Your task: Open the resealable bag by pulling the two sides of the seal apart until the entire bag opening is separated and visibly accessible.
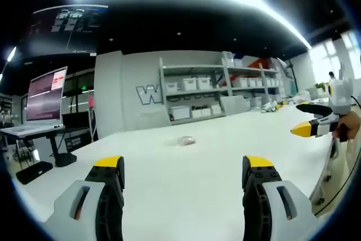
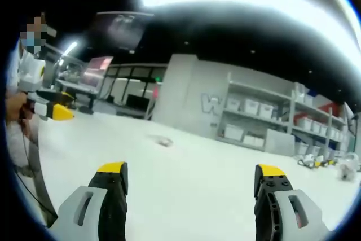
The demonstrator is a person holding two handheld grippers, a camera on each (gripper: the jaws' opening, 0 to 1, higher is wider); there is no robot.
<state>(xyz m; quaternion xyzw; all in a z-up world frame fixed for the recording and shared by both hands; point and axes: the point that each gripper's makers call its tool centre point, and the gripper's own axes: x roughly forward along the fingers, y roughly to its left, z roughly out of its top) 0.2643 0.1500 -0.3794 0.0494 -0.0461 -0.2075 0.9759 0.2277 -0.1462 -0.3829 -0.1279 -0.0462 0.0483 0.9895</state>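
White table runs wide; small bag mid-frame, untouched. My left gripper and right gripper both spread, empty. I judge nothing started.

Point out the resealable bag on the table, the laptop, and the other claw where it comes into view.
resealable bag (image 1: 181,140), left gripper view, middle of the small clear pouch.
laptop (image 1: 45,97), left gripper view, centre of its lit screen.
right claw (image 1: 307,128), left gripper view, between its yellow tips.
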